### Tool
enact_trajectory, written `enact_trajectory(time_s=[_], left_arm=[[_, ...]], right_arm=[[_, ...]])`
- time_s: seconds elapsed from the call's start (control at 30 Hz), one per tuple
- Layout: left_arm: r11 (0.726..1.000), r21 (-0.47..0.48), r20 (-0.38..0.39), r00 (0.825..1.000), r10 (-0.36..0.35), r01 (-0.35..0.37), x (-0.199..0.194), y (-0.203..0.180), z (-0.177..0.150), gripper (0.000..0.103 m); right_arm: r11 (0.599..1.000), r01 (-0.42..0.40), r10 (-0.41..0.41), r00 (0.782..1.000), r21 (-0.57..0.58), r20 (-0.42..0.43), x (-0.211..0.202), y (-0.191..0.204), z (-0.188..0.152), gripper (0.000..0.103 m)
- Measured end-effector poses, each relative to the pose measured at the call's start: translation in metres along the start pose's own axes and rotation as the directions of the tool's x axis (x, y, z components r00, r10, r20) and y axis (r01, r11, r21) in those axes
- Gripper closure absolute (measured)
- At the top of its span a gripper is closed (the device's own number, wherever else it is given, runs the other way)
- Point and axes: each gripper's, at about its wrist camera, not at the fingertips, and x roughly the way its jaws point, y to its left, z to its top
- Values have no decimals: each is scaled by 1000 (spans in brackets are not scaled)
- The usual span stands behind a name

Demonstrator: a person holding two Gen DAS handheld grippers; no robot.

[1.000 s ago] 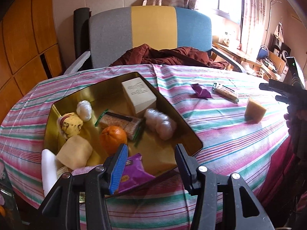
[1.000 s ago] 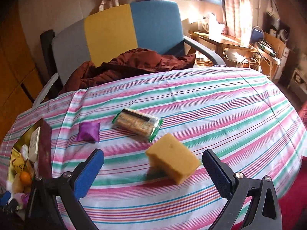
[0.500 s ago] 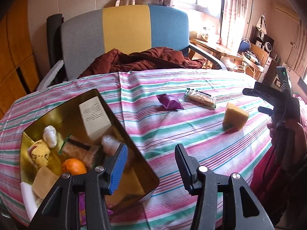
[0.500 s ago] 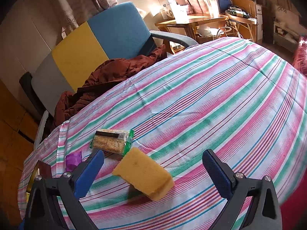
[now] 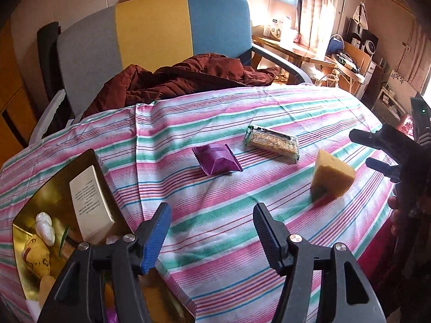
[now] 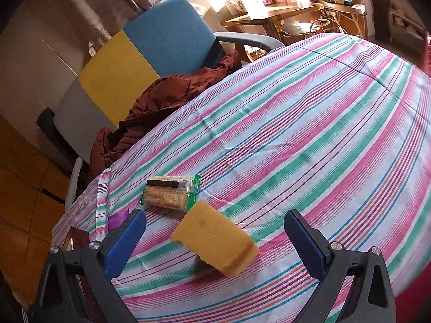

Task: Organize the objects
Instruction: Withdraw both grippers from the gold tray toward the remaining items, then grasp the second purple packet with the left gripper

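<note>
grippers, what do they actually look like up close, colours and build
Both are black plastic two-finger frames with triangular cut-outs and silver bolt heads at the joints. The left gripper has one blue ribbed pad and one black ribbed pad; the right gripper has blue textured pads on both fingers. No cables or sleeves show.

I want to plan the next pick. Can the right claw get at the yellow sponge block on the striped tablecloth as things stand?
Probably yes. The right claw is open, and the yellow sponge block lies right ahead between its fingers. Nothing stands in between; the wrapped cracker packet lies just beyond the sponge.
</note>
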Motion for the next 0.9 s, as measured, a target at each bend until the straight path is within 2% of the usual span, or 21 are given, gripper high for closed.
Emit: enact_trajectory(time_s=[0.17, 0.27, 0.4, 0.53, 0.77, 0.9], left_arm=[[999, 46, -47, 999, 24, -22, 31, -1, 23, 32], [991, 133, -68, 997, 41, -32, 49, -7, 37, 26], [962, 270, -116, 991, 68, -34, 73, -17, 50, 22], [920, 391, -148, 986, 83, -18, 97, -25, 57, 22], [889, 457, -175, 982, 63, 24, 127, -24, 71, 22], [887, 458, -211, 976, 46, 57, 144, -24, 72, 22]], right_arm=[[999, -26, 26, 1000, 21, 0, -3, -3, 1, 0], [999, -35, 35, 999, 18, -11, -1, -2, 1, 0], [999, -43, 43, 999, 12, -24, 1, 0, 1, 0], [999, -50, 50, 998, 14, -33, 3, -1, 1, 0], [998, -49, 50, 998, 32, -40, 5, -5, 3, 0], [998, -45, 47, 998, 54, -34, 5, -10, 5, 0]])
